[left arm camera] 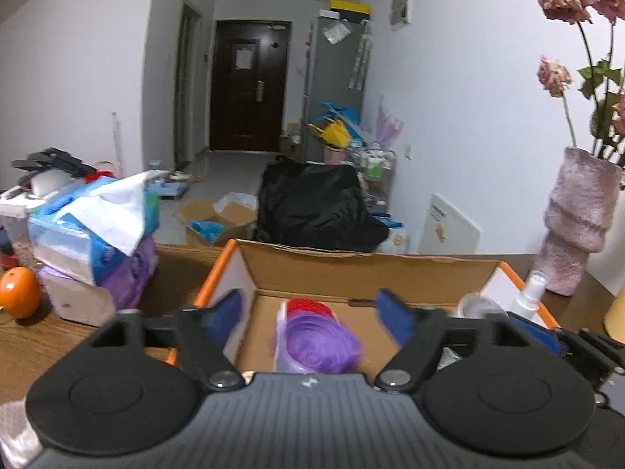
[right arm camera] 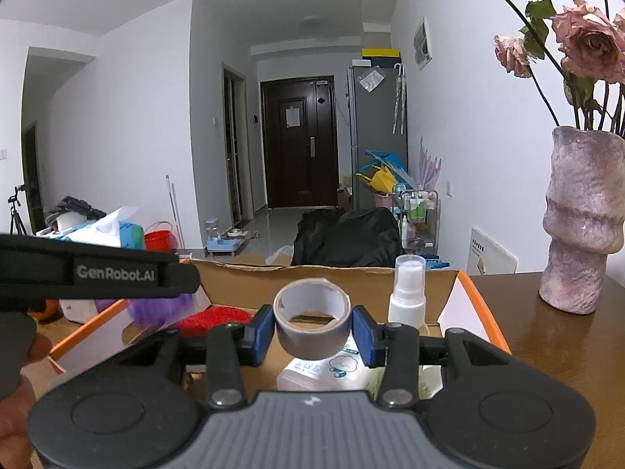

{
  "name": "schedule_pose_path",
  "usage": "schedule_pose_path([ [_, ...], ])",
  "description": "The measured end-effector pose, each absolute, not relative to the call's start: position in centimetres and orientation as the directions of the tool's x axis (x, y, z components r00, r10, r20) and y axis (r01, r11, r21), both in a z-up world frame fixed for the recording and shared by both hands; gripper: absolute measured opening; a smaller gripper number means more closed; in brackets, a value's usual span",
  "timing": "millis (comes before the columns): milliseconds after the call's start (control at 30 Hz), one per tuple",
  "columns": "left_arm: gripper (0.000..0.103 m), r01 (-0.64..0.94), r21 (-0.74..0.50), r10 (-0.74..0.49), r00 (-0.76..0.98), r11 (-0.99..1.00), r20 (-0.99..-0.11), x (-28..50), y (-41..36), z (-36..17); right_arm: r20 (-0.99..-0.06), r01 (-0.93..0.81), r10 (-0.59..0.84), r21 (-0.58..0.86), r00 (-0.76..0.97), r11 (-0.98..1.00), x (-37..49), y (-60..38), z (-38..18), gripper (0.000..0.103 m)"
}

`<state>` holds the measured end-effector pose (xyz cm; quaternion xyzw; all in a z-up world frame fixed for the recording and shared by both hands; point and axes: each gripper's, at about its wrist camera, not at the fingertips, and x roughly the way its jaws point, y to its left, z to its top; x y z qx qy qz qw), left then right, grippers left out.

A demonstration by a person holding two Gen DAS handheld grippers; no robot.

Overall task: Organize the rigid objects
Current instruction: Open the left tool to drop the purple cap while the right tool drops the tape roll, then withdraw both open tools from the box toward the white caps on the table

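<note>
Left wrist view shows the left gripper [left arm camera: 308, 312] with its blue-padded jaws spread wide and nothing pressed between them. Below the gap, inside the cardboard box [left arm camera: 351, 269], lies a clear packet of purple fibre with a red top [left arm camera: 316, 336], free of both pads. The box has orange-edged flaps and stands on a brown wooden table [left arm camera: 47, 336]. Left of the box sits a heap of tissue packs [left arm camera: 93, 234], and further left an orange [left arm camera: 19, 292]. Right of the box stands a pink textured vase [left arm camera: 578, 222] holding dried roses.

Right wrist view shows the right gripper [right arm camera: 312, 330] held narrow, its blue pads pressed on either side of a grey roll of tape [right arm camera: 312, 322], which hangs above the box interior. Just right of the roll, inside the box, a white spray bottle [right arm camera: 407, 293] stands upright; under the roll lies a white printed pack [right arm camera: 332, 367]. Left of the roll a red mat [right arm camera: 213, 318] lies in the box, and the left gripper's black arm reaches over the box's left flap.
</note>
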<state>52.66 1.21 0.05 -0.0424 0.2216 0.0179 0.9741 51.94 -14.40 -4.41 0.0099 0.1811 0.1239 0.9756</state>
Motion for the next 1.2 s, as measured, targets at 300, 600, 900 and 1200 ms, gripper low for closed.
schedule_pose_path([
  [300, 0.103, -0.083, -0.063, 0.049, 0.905, 0.995, -0.424, 52.5, 1.5, 0.4, -0.328, -0.211, 0.226, 0.081, 0.917, 0.974, 51.8, -15.4, -3.9, 0.1],
  [600, 0.103, -0.1, -0.065, 0.063, 0.902, 0.993, -0.427, 52.5, 1.7, 0.4, -0.331, -0.199, 0.216, 0.084, 0.919, 0.976, 51.8, -15.6, -3.8, 0.103],
  [900, 0.103, -0.105, -0.079, 0.062, 0.904, 0.991, -0.423, 52.2, 2.0, 0.6, -0.329, -0.2, 0.211, 0.067, 0.921, 0.977, 51.2, -15.5, -3.6, 0.103],
  [1200, 0.103, -0.086, -0.079, 0.046, 0.908, 0.993, -0.416, 51.4, 1.5, 1.0, -0.328, -0.189, 0.197, 0.057, 0.924, 0.98, 49.9, -16.1, -2.8, 0.103],
])
